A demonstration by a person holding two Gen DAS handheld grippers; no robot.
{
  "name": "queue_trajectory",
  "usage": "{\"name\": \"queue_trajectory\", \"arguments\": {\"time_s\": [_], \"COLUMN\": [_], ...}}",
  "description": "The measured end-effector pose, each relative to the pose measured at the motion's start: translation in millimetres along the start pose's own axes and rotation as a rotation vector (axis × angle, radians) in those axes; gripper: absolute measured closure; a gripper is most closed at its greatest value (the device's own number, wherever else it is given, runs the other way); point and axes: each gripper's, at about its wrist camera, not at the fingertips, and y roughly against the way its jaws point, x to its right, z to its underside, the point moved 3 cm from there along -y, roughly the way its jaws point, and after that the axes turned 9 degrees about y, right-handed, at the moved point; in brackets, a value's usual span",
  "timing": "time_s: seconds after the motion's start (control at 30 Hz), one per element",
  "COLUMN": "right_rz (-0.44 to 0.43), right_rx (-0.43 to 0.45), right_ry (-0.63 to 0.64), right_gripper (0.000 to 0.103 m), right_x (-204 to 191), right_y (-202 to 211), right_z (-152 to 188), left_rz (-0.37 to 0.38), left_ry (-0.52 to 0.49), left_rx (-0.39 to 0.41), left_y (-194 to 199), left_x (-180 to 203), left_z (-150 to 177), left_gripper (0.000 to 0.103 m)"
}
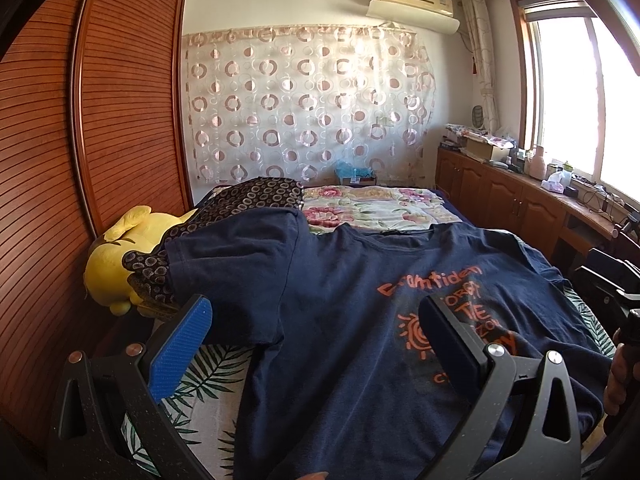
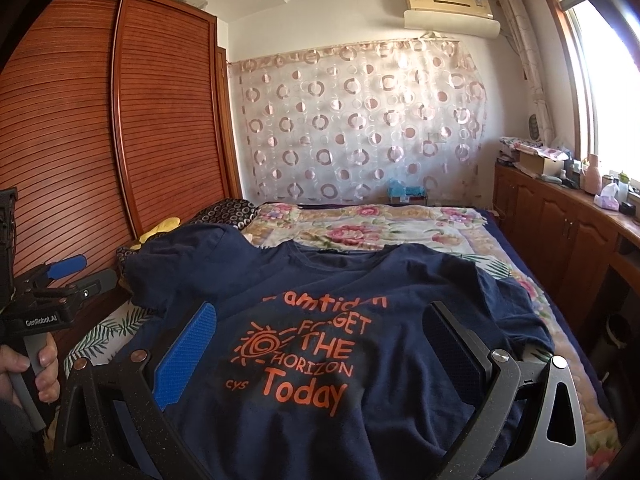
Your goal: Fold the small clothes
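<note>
Fingers on the left gripper (image 1: pixel 316 340) and right gripper (image 2: pixel 320 344) are wide apart, holding nothing. Grabbing the blue shirt (image 2: pixel 360 280) crooked could bunch it. Its far left sleeve (image 1: pixel 240 248) lies on a bumpy pillow (image 1: pixel 248 196).

T-shirt (image 1: pixel 340 320) hem cut off (bottom edge); yellow plush (image 1: pixel 112 264) half-hidden

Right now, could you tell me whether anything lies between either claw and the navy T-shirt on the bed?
Nothing visible does. The navy T-shirt lies spread print-up directly under the open right claw, and the open left claw hangs over its left half. The yellow plush toy sits off beside the sleeve, not in the path.
</note>
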Motion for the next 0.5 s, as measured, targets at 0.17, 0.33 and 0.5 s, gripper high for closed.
{"name": "queue_trajectory", "arguments": {"time_s": [0.17,0.33,0.5], "right_rz": [-0.038,-0.074,-0.107], "right_rx": [-0.022,-0.042,-0.083], "right_ry": [0.015,0.05,0.088], "right_gripper": [0.0,0.0,0.0], "right_x": [-5,-12,-13], "right_y": [-13,-26,-39], "right_z": [0,-1,1], "left_rz": [-0.03,-0.038,-0.042], "left_ry": [0.008,0.003,0.017], "left_rx": [-0.016,-0.048,-0.073], "left_y": [-10,-25,-39], "left_x": [-18,-38,-65], "left_z": [2,6,5], "left_gripper": [0.0,0.0,0.0]}}
